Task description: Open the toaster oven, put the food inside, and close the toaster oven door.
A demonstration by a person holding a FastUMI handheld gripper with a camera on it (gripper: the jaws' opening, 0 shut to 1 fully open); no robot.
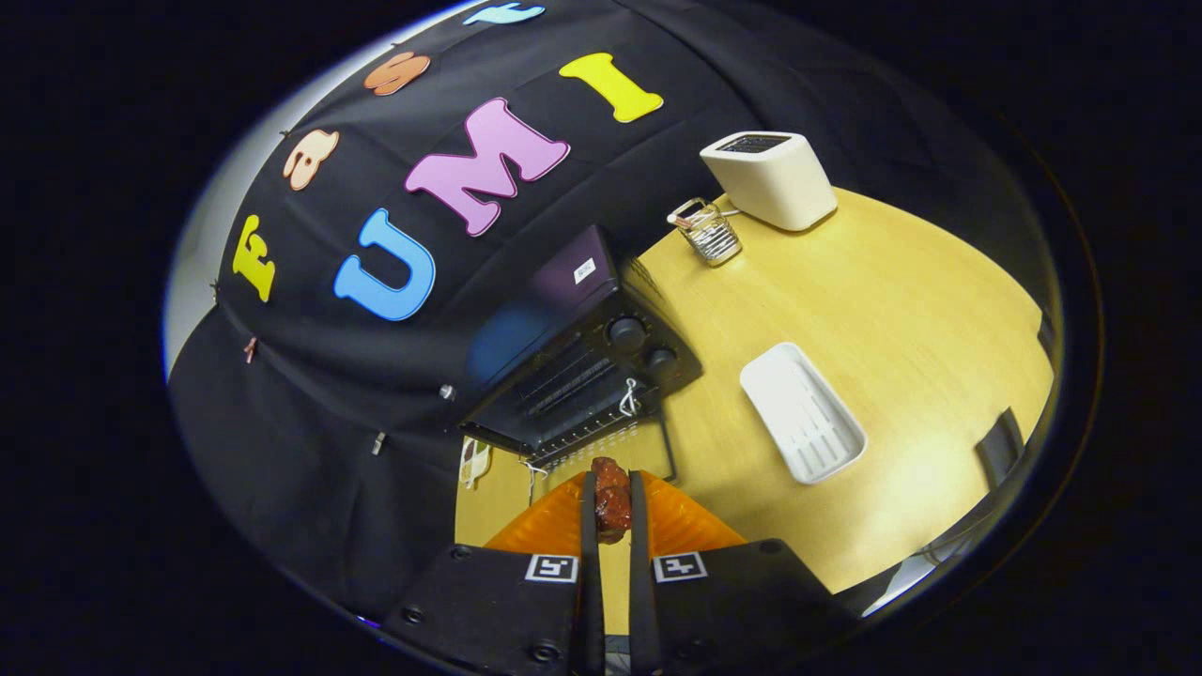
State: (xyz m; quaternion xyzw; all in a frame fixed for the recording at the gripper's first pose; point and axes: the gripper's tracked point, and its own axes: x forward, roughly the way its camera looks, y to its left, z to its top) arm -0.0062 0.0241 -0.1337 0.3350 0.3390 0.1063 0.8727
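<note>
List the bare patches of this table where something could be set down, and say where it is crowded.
Free: the wood between white tray and white toaster, and beyond the tray. Crowded: by the open toaster oven, where the gripper holds food; wire rack beside the toaster.

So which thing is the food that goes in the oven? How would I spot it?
Start at the dark toaster oven on the wooden table, its door hanging open. Just in front of it, the gripper pinches a small reddish-brown chunk of food between its fingers. It is the only lumpy, glossy thing; the nearby tray and toaster are smooth and white.
</note>
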